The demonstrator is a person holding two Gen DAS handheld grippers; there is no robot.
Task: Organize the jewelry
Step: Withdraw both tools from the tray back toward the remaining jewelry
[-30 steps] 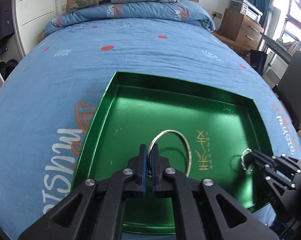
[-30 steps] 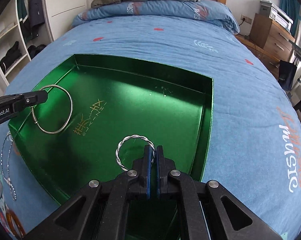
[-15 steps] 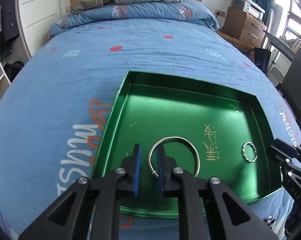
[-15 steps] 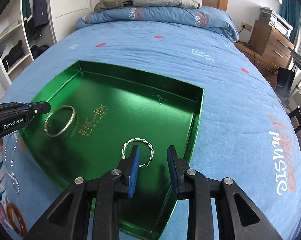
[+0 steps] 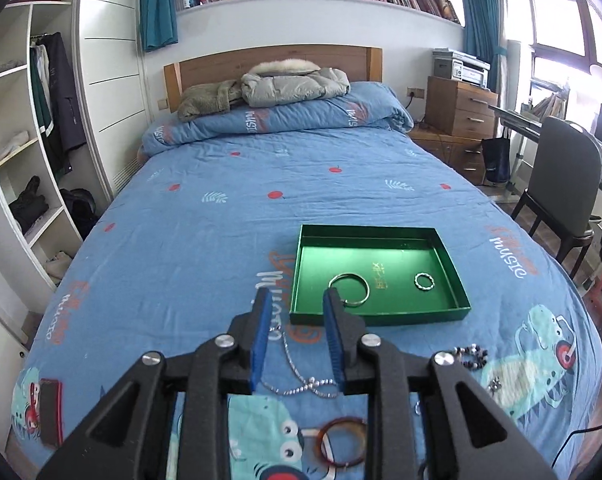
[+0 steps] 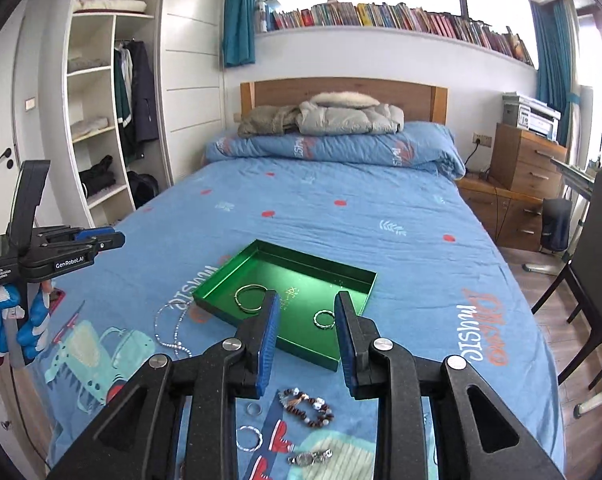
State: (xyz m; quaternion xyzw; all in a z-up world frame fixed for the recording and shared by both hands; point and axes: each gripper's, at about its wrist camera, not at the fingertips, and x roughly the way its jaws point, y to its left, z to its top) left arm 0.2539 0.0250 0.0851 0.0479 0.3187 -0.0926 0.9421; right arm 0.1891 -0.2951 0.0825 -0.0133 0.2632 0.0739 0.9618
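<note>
Both grippers are now empty and pulled back high over the bed (image 5: 261,184), so each view takes in the whole room instead of just the tray. The left gripper (image 5: 297,312) has its jaws apart and widening, with nothing between the pads; the silver chain (image 5: 301,384) seen through the gap lies on the sheet well below. The right gripper (image 6: 306,320) also stands apart and holds nothing.

Both pieces are delivered. In the left view the green tray (image 5: 381,316) sits right of centre, with the big ring (image 5: 349,289) on its floor at lower left and the small twisted ring (image 5: 424,281) to its right, the 2 well apart. In the right view the tray (image 6: 343,271) is at centre, the big ring (image 6: 252,298) at its left, the small ring (image 6: 324,318) showing between the jaws but far below them.

1 second ago each gripper was shut on its ring just above the tray floor; half a second ago the jaws had parted and the rings lay flat.

That closes 2 placements, I judge, but not the task: still loose on the sheet are the chain, an amber bangle (image 5: 341,442) at bottom centre of the left view, and in the right view a bead bracelet (image 6: 309,406), 2 silver rings (image 6: 249,438) and a watch (image 6: 309,457) along the bottom edge. A next pickup is likely.
</note>
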